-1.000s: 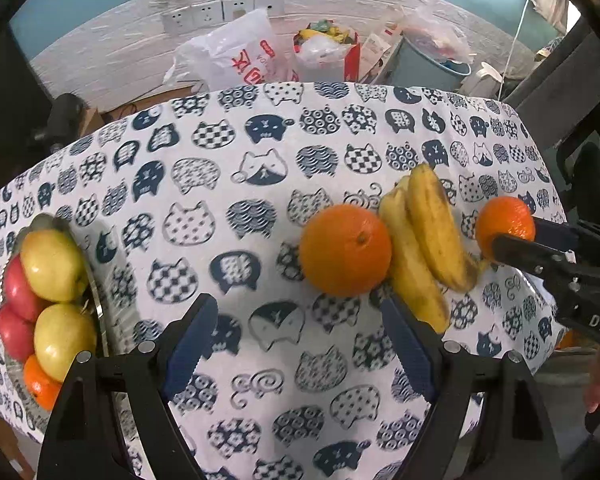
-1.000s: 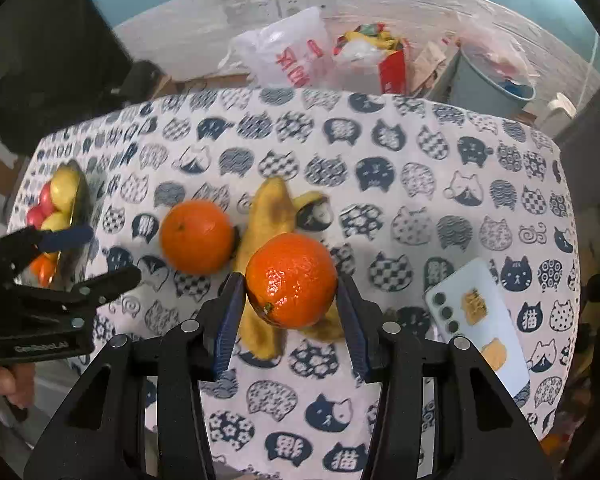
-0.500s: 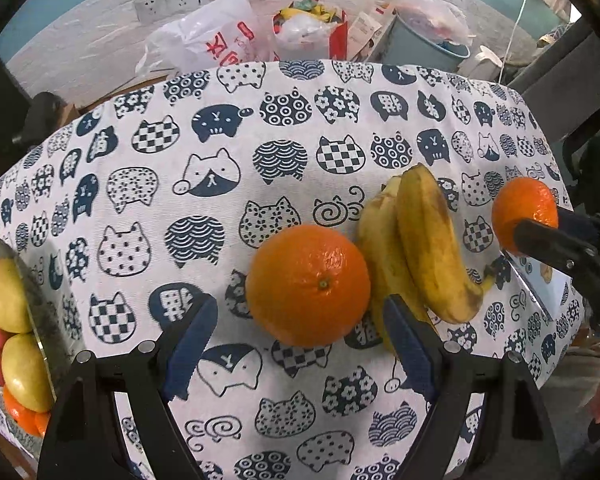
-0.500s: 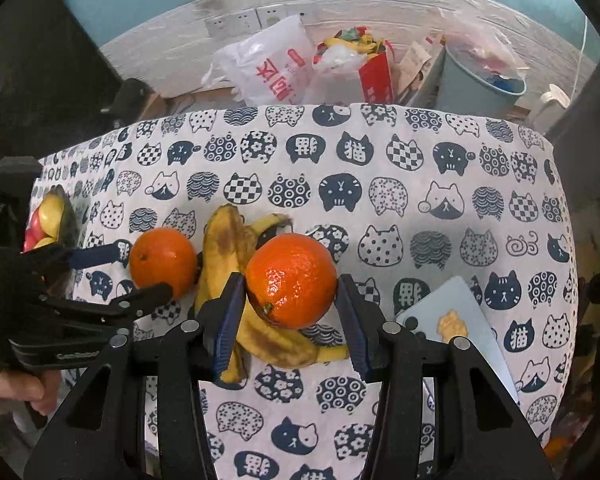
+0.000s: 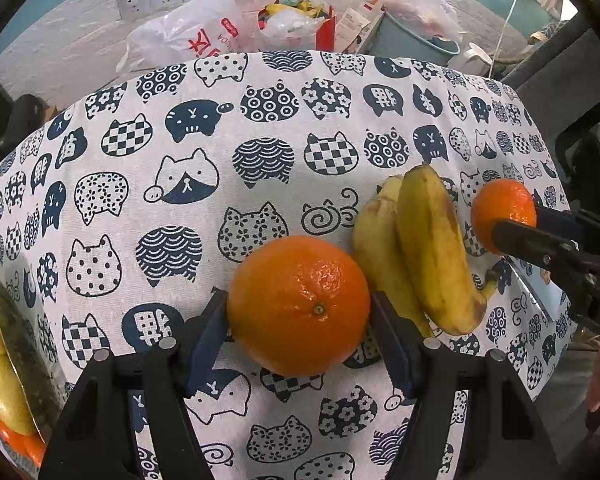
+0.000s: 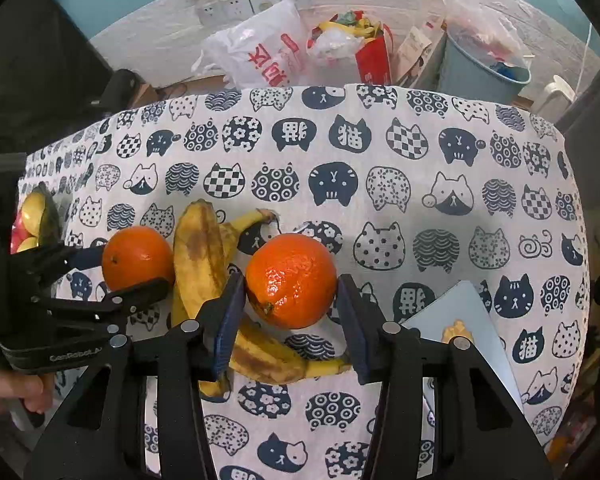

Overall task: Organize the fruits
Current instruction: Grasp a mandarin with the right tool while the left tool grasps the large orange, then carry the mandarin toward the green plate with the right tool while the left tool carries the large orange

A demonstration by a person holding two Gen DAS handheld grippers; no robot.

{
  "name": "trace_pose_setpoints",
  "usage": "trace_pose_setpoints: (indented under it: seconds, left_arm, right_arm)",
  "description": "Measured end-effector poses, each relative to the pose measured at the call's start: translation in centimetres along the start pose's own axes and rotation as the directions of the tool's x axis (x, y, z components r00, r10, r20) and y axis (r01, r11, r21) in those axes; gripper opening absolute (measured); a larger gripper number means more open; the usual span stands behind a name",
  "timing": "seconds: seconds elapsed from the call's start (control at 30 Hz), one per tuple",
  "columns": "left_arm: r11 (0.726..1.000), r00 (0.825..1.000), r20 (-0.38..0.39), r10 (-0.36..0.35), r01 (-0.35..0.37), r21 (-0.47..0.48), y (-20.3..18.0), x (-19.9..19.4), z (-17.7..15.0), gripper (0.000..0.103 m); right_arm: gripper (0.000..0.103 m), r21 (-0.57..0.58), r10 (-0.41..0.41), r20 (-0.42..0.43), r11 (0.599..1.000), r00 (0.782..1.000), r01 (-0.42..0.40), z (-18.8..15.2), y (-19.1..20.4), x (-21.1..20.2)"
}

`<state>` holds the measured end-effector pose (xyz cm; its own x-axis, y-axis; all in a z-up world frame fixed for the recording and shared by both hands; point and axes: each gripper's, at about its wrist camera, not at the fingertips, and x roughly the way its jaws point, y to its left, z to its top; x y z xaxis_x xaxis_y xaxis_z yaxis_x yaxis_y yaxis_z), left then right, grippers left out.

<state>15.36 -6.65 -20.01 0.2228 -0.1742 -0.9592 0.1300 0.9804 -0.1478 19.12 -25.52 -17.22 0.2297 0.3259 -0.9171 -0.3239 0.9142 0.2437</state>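
Observation:
In the left wrist view my left gripper has closed its jaws on a large orange that sits on the cat-print tablecloth. A bunch of bananas lies just right of it. My right gripper is shut on a second orange and holds it above the bananas. That orange also shows in the left wrist view. The left gripper's orange shows in the right wrist view.
A fruit bowl with yellow and red apples and oranges sits at the left table edge. A pale blue phone lies at the front right. Plastic bags and a bin stand beyond the table's far edge.
My left gripper moved forward to the large orange and closed on it. My right gripper kept its orange and lifted up and back from the bananas.

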Motion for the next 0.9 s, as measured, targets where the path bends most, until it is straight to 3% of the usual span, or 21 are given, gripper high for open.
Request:
trace_pose_setpoints:
  seconds: [0.33,0.53,0.9]
  left_arm:
    - [0.999,0.999,0.017,0.045,-0.046,0.011,0.5,-0.9,-0.5,0.070]
    - [0.998,0.996,0.066,0.062,-0.063,0.007,1.0,-3.3,-1.0,0.070]
    - [0.999,0.991,0.128,0.036,-0.034,-0.012,1.6,-7.9,-2.7,0.070]
  right_arm:
    - [0.046,-0.026,-0.005,0.010,1.000,1.000,0.005,0.2,0.9,-0.4]
    - [0.046,-0.047,0.001,0.029,0.999,1.000,0.000,0.6,2.1,-1.0]
    - [0.046,-0.128,0.036,0.087,0.991,0.996,-0.024,1.1,6.3,-3.2]
